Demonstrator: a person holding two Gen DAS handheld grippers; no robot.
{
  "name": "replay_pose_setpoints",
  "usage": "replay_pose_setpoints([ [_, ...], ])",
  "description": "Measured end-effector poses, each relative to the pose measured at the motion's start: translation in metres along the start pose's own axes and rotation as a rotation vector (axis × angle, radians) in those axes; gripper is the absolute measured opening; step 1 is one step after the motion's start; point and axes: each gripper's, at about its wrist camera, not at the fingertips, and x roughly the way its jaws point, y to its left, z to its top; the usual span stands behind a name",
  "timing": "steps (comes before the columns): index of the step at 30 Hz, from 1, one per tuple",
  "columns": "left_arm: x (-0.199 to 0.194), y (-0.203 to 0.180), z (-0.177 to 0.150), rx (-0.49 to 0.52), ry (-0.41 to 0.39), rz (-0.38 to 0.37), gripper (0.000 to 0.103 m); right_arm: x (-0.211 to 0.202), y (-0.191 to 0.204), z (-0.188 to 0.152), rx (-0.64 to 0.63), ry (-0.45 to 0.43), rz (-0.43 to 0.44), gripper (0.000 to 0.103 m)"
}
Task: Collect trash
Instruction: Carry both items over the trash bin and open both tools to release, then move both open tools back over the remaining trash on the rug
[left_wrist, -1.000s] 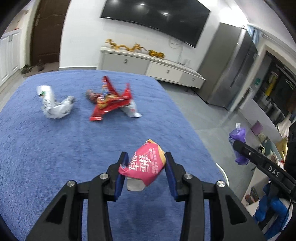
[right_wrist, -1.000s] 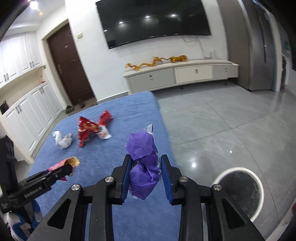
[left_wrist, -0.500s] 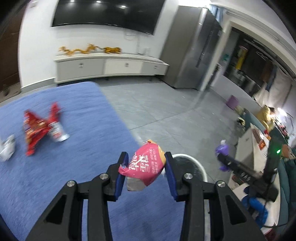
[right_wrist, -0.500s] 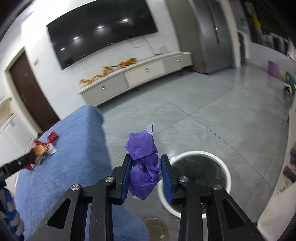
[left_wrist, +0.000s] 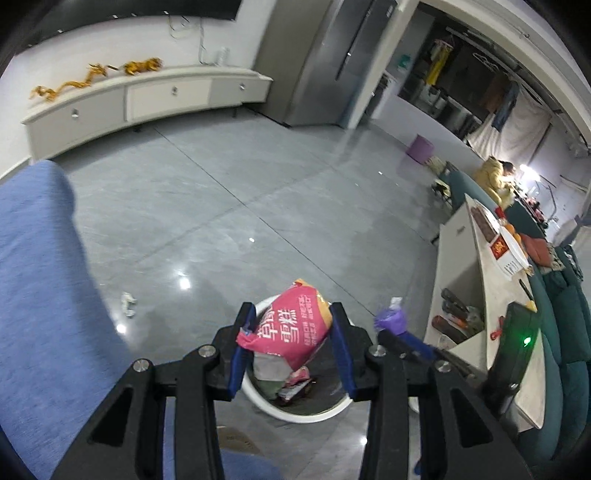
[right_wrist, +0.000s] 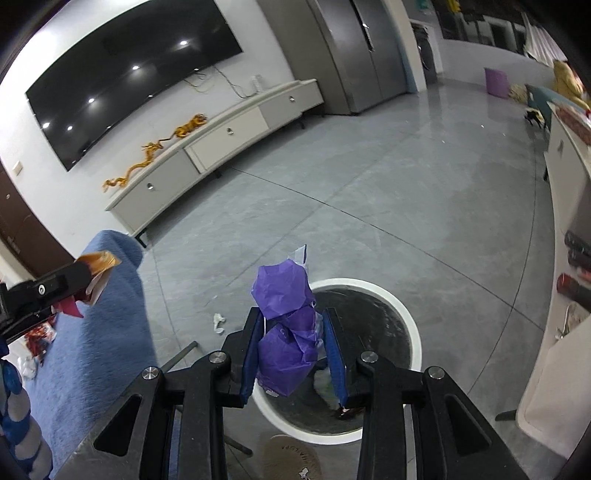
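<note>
Left gripper (left_wrist: 291, 341): jaws opening; crumpled pink snack wrapper (left_wrist: 291, 325) between the blue pads, right pad just off it, left contact hard to judge.
Right gripper (right_wrist: 293, 350): jaws opening; crumpled purple foil wrapper (right_wrist: 286, 332) between the pads, a gap showing at the right pad.
Trash location: both wrappers above the round white-rimmed waste bin (left_wrist: 295, 415) on the grey floor.
Hidden: bin's near rim cut off by gripper bodies; dark contents inside hard to make out.
Left view only: pink and red scraps already inside the bin; right gripper's tip with purple foil at right.
Right view only: left gripper at far left with the wrapper's gold-lined end; red wrappers (right_wrist: 38, 338) on the blue carpeted surface (right_wrist: 96, 332), partly cut off.
Both views: small white crumpled scrap (right_wrist: 219, 322) on the floor, left of the bin.
Writing: white Chinese characters on the pink wrapper; faint print on a tan disc (right_wrist: 291, 458) near the bin, unreadable.
</note>
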Motion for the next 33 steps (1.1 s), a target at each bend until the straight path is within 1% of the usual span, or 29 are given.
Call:
replay_pose_setpoints([
  [2,0.016,-0.007,0.004,-0.006,0.023,-0.024,0.05,0.006,-0.008,-0.001,0.023,0.007,-0.01,0.041],
  [3,0.025,-0.01,0.007,-0.01,0.029,-0.033,0.059,0.007,-0.011,-0.003,0.032,0.008,-0.013,0.043],
  [4,0.028,-0.012,0.008,-0.012,0.029,-0.036,0.061,0.009,-0.016,-0.004,0.044,0.012,-0.016,0.044],
  [7,0.042,-0.018,0.01,-0.015,0.048,-0.043,0.061,0.014,-0.021,-0.006,0.061,0.021,-0.028,0.045],
  [10,0.043,-0.023,0.007,-0.002,0.046,-0.037,0.061,0.015,-0.026,-0.006,0.076,0.023,-0.033,0.045],
  [13,0.036,-0.023,0.001,0.023,0.031,0.003,0.061,0.012,-0.026,-0.004,0.082,0.016,-0.04,0.046],
  [17,0.024,-0.018,-0.003,0.023,0.009,0.045,0.061,0.007,-0.021,-0.002,0.079,0.0,-0.04,0.046],
  [20,0.005,-0.016,-0.008,0.038,-0.037,0.096,0.061,-0.002,-0.014,-0.001,0.059,-0.018,-0.039,0.046],
  [25,-0.038,-0.012,-0.015,0.058,-0.153,0.196,0.061,-0.023,0.0,0.003,0.024,-0.058,-0.038,0.047],
  [30,-0.084,0.003,-0.026,0.026,-0.254,0.267,0.067,-0.044,0.016,0.004,-0.006,-0.093,-0.039,0.049],
  [33,-0.11,0.01,-0.035,0.011,-0.307,0.309,0.067,-0.056,0.03,0.003,-0.032,-0.112,-0.033,0.049],
])
